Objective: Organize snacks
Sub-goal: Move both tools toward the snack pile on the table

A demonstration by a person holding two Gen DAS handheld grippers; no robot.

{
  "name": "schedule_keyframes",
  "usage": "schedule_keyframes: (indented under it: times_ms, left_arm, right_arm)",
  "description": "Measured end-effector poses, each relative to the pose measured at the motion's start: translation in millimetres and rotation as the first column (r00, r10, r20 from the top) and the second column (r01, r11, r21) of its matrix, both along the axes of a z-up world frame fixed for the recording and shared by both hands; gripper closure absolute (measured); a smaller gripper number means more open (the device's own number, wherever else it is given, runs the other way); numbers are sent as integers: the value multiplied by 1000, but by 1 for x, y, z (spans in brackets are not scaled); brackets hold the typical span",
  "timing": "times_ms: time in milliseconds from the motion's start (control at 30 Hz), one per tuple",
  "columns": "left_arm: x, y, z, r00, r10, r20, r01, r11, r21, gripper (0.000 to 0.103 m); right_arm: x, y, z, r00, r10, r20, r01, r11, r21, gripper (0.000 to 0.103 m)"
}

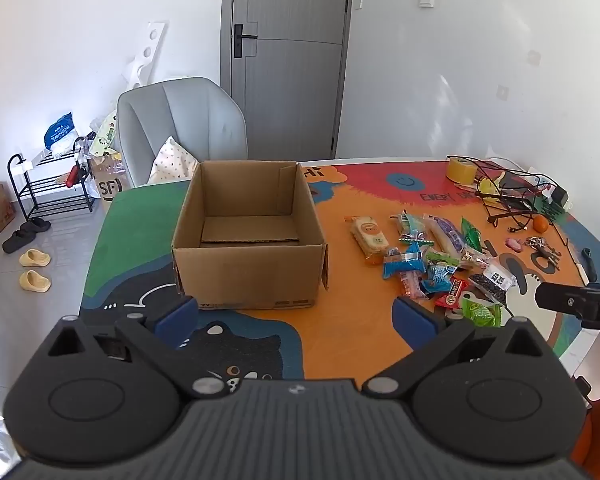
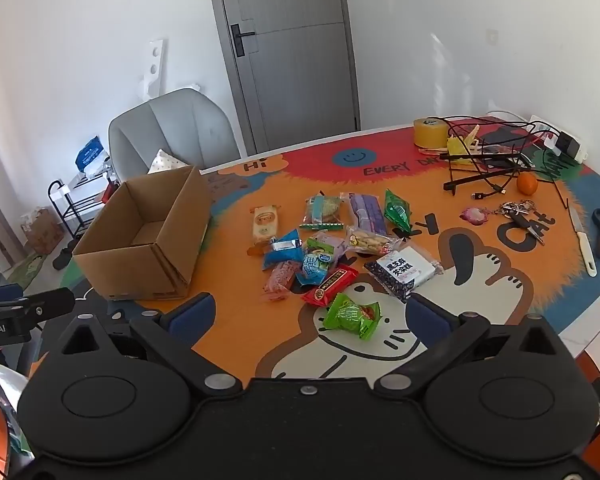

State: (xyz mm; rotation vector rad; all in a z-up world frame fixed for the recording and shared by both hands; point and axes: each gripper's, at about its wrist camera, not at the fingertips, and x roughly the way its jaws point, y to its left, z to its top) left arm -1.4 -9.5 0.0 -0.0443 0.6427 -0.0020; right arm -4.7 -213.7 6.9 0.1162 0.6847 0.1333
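Observation:
An open, empty cardboard box stands on the colourful table mat; it also shows in the right wrist view. Several wrapped snacks lie in a loose pile to the right of the box, also seen in the right wrist view. A green packet lies nearest, just ahead of my right gripper, which is open and empty. My left gripper is open and empty, just in front of the box's near wall. The right gripper also shows at the left view's right edge.
A yellow tape roll, tangled black cables, an orange, keys, a knife and a peeler lie at the table's far right. A grey chair stands behind the box. A shoe rack stands on the floor at the left.

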Motion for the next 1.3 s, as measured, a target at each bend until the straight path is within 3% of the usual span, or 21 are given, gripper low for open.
schedule_keyframes:
  times_ms: [933, 1300]
  left_arm:
    - [0, 0, -2, 1000, 8, -3, -8, 1000, -5, 1]
    - [2, 1, -2, 1000, 4, -6, -4, 1000, -5, 1]
  right_arm:
    - [-1, -2, 1, 1000, -3, 26, 3, 1000, 15, 0]
    - [-1, -2, 2, 1000, -6, -29, 5, 999, -33, 0]
